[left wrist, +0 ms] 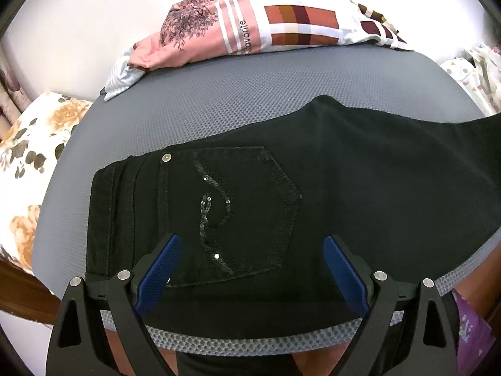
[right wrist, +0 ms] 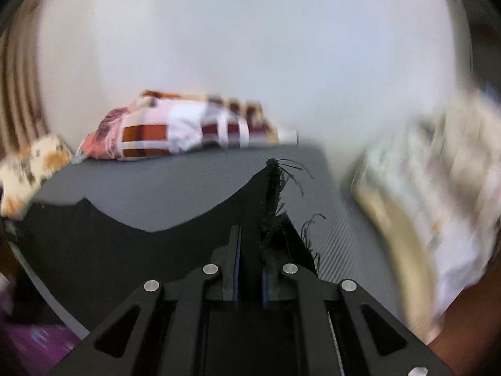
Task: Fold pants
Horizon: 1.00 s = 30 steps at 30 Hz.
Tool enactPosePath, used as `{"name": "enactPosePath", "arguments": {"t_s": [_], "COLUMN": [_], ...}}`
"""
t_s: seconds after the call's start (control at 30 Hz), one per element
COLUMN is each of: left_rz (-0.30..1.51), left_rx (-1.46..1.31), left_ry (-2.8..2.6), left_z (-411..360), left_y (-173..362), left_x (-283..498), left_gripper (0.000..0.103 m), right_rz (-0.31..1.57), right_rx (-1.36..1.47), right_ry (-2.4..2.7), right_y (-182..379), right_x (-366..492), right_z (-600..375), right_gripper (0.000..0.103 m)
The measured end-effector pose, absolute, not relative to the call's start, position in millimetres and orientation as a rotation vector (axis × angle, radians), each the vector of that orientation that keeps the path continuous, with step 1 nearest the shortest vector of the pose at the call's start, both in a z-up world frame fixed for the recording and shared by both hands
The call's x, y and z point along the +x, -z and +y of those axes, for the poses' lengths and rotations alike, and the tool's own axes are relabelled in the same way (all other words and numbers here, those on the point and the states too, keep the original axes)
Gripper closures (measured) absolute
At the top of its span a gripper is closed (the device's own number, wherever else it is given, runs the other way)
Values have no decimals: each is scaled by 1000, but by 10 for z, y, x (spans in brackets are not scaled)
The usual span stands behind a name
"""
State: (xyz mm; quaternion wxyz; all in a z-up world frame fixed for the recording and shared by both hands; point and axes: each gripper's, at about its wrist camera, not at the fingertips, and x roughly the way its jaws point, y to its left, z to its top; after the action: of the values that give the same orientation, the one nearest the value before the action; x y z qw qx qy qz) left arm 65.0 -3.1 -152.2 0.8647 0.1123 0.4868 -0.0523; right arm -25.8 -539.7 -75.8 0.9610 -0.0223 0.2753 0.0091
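Note:
Black pants (left wrist: 328, 188) lie flat on a grey mat (left wrist: 219, 100), waistband to the left, a sequinned back pocket (left wrist: 231, 206) facing up. My left gripper (left wrist: 250, 244) hovers just above the pocket, open, its blue pads (left wrist: 159, 269) wide apart with nothing between them. In the right wrist view my right gripper (right wrist: 250, 241) is shut on the frayed hem of a pant leg (right wrist: 274, 200), which stands lifted off the mat (right wrist: 188, 181). The remaining black cloth (right wrist: 109, 250) trails down to the left. That view is blurred by motion.
A pile of patterned pink and white laundry (left wrist: 250, 25) sits at the mat's far edge. A floral cushion (left wrist: 28, 156) lies to the left. Light printed cloth (right wrist: 438, 194) is heaped on the right. Purple fabric (left wrist: 472, 338) shows at the near right.

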Motion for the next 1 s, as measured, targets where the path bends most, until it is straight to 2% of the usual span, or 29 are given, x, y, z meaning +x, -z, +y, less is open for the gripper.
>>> {"name": "enactPosePath", "arguments": {"t_s": [0.2,0.3,0.57,0.7,0.77,0.83,0.9,1.0], "left_rz": [1040,1034,1031,1037,1037,1034,1030,1013], "left_rx": [207,212,213,190,182,174,160,139], "left_ry": [114,119,125,121,122,121,124,135], "left_z": [-17,-39,-16,31,55,72,102,150], "left_y": [1557,1550,1546,1542,1534,1527,1515,1478], "left_x": [715,717,691,716,720,711,695,653], "left_gripper": [11,11,11,11,11,11,11,11], "right_rz": [565,546,619,631,661,702,717,692], "right_rx": [-171,-239,-123,-79,19,127,254,636], "right_ry": [4,49,-60,8,41,87,144,179], "right_y": [706,670,761,844,924,1050,1191,1489], "right_x": [-612,-636,-621,-657,-659,-670,-761,-1041], "right_z": [-4987,-4877,-4859,-5019,-5222,-5481,-5773,-6396], "right_gripper": [93,84,83,70,65,49,47,46]}}
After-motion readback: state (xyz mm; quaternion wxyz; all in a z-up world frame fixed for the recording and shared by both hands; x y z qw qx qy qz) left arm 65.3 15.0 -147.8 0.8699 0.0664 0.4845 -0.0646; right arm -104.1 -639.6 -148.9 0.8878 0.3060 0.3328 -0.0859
